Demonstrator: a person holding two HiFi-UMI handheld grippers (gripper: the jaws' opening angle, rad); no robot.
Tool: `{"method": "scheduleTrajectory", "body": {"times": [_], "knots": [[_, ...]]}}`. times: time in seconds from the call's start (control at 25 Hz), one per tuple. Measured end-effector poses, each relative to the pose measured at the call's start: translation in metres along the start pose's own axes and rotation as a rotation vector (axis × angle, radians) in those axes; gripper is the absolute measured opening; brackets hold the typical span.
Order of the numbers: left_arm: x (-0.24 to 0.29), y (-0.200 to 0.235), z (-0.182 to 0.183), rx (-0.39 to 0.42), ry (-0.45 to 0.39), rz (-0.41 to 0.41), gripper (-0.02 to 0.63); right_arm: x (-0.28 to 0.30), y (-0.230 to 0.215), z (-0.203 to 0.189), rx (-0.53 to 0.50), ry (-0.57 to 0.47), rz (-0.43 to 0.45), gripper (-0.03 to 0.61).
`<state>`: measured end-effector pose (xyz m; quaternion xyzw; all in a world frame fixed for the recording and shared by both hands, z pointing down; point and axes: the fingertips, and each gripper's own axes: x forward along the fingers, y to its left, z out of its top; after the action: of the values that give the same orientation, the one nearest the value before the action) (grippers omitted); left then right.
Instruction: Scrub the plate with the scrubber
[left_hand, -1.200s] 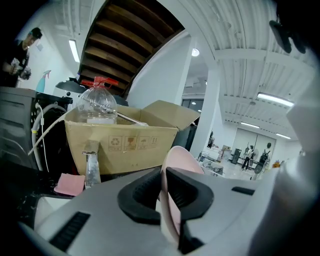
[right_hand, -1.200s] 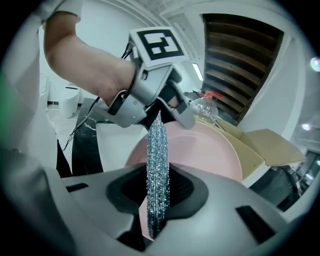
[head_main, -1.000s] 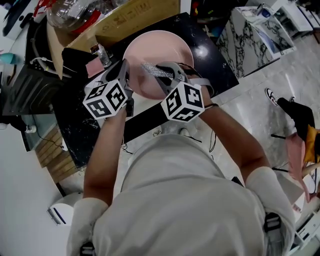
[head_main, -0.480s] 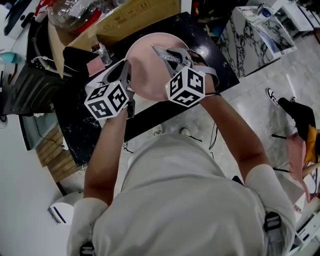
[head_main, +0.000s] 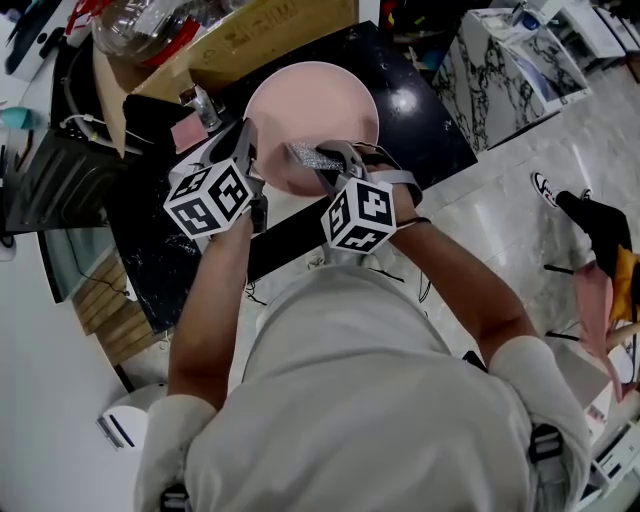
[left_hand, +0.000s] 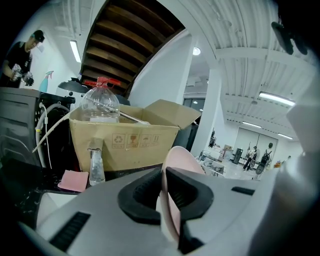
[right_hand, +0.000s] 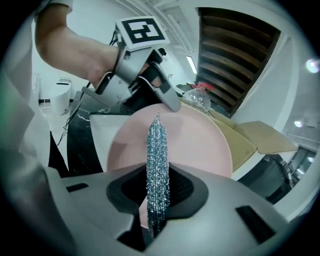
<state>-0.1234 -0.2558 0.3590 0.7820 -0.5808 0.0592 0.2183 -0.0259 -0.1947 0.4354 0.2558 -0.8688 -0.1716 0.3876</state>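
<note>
**Plate scrubbing, both grippers engaged**
Left gripper (left_hand: 164, 194) clamps the pink plate (head_main: 322, 98) by its rim; right gripper (right_hand: 157, 202) pinches the glittery scrubber (right_hand: 157, 160) over it. Far-left cardboard box (left_hand: 125, 144) bears printed pictograms.

Pink plate (head_main: 320, 100): one. Glitter scrubber (head_main: 310, 157): one. Grippers: two, left gripper (left_hand: 164, 195) and right gripper (right_hand: 156, 200). Cardboard box (head_main: 270, 35): one, far side. Bottles: two, big clear bottle (left_hand: 100, 102) in box, small bottle (left_hand: 96, 165) near box. Pink pad (left_hand: 72, 180): one, left.
</note>
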Motion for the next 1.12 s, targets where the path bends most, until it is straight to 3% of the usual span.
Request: {"method": "scheduleTrajectory", "body": {"times": [0.2,0.68,0.84,1.12], "knots": [[0.000,0.002,-0.003,0.017,0.013,0.012,0.028,-0.004,0.015,0.004,0.024,-0.024,0.040,0.077],[-0.008,0.006,-0.013,0.026,0.024,0.028,0.018,-0.009,-0.095,-0.001,-0.012,0.008,-0.219,0.077],[-0.009,0.008,-0.014,0.033,0.024,0.039,0.020,-0.004,-0.097,-0.009,-0.002,0.036,-0.208,0.077],[-0.007,0.017,-0.010,0.012,0.014,0.050,0.021,0.001,-0.057,-0.022,0.048,0.041,-0.125,0.076]]}}
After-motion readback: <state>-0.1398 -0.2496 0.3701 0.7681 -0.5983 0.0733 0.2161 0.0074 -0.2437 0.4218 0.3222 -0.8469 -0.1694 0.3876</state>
